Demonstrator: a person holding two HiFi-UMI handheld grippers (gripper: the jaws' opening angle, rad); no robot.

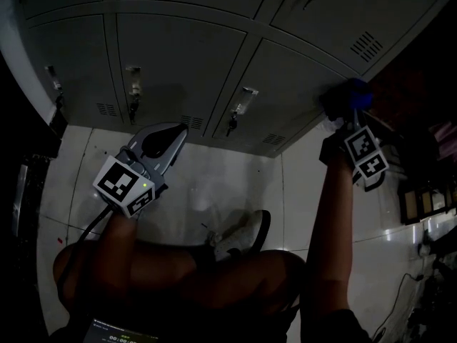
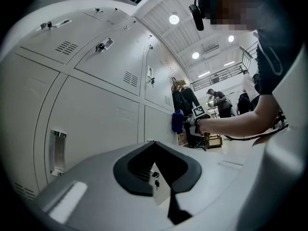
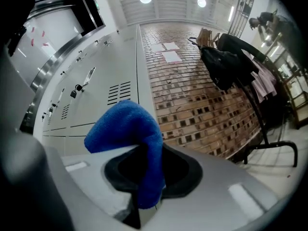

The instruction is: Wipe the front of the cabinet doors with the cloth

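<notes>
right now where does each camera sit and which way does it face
Head view: on the head, steeply down at the cabinet doors and floor; arms, a shoe, left gripper, right gripper show.
Left gripper view: on the left gripper, along its shut empty jaws down the row of doors; right arm shows.
Right gripper view: on the right gripper, past the blue cloth it clamps toward doors and a brick wall; no body.
Shared: head and left gripper views both show the right gripper holding the cloth.

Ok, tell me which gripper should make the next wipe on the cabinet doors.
Right. The right gripper is shut on the blue cloth, up near the right end of the cabinet doors. The left gripper is shut, empty and held off them.
</notes>
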